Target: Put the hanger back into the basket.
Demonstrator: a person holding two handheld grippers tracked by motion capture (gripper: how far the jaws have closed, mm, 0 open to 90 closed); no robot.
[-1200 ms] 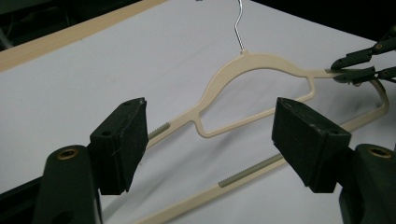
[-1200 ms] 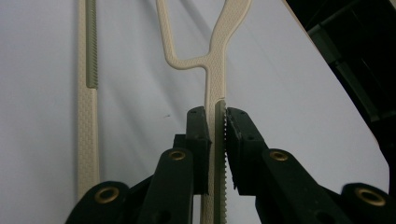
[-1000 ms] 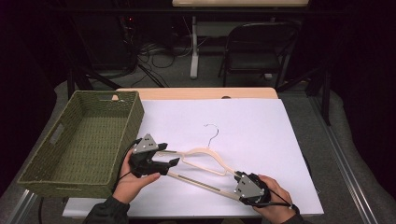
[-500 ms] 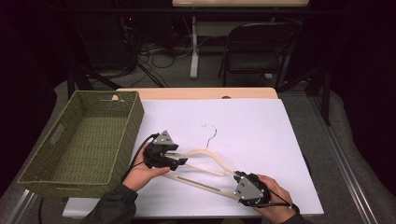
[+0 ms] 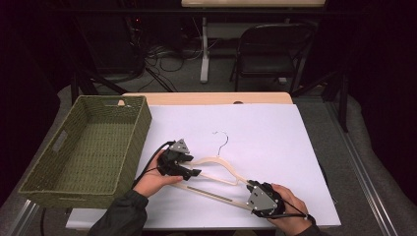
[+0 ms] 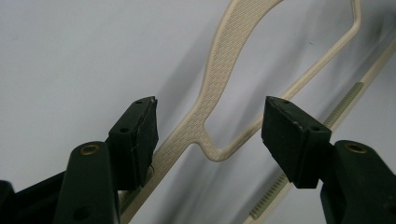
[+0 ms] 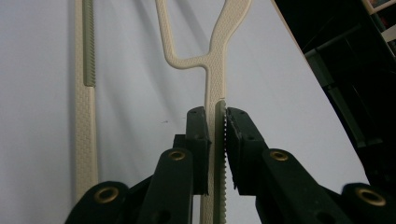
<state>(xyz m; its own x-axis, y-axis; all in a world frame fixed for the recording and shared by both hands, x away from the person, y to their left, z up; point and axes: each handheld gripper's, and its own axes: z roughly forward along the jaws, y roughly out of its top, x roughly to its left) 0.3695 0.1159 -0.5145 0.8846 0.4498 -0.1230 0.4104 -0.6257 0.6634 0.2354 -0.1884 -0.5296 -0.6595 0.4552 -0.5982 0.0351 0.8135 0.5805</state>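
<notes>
A cream plastic hanger [image 5: 219, 162] lies flat on the white sheet [image 5: 280, 142], its wire hook [image 5: 222, 137] pointing away from me. My right gripper [image 5: 251, 186] is shut on the hanger's right arm [image 7: 219, 56], with the pads pressing both sides [image 7: 218, 140]. My left gripper [image 5: 194, 172] sits low over the hanger's left shoulder. Its jaws have just been closing. In the left gripper view the shoulder [image 6: 219, 74] passes between the pads, close to the left pad [image 6: 140, 133], and neither pad presses on it [image 6: 210, 135].
A green woven basket [image 5: 142, 128] stands at the table's left, close to my left hand. The wooden table edge [image 5: 206, 98] shows beyond the sheet. A dark chair [image 5: 270, 49] and cables are on the floor behind.
My left gripper has moved right and down from beside the basket onto the hanger's left shoulder, and its jaws have narrowed. The right gripper and the hanger have kept still.
</notes>
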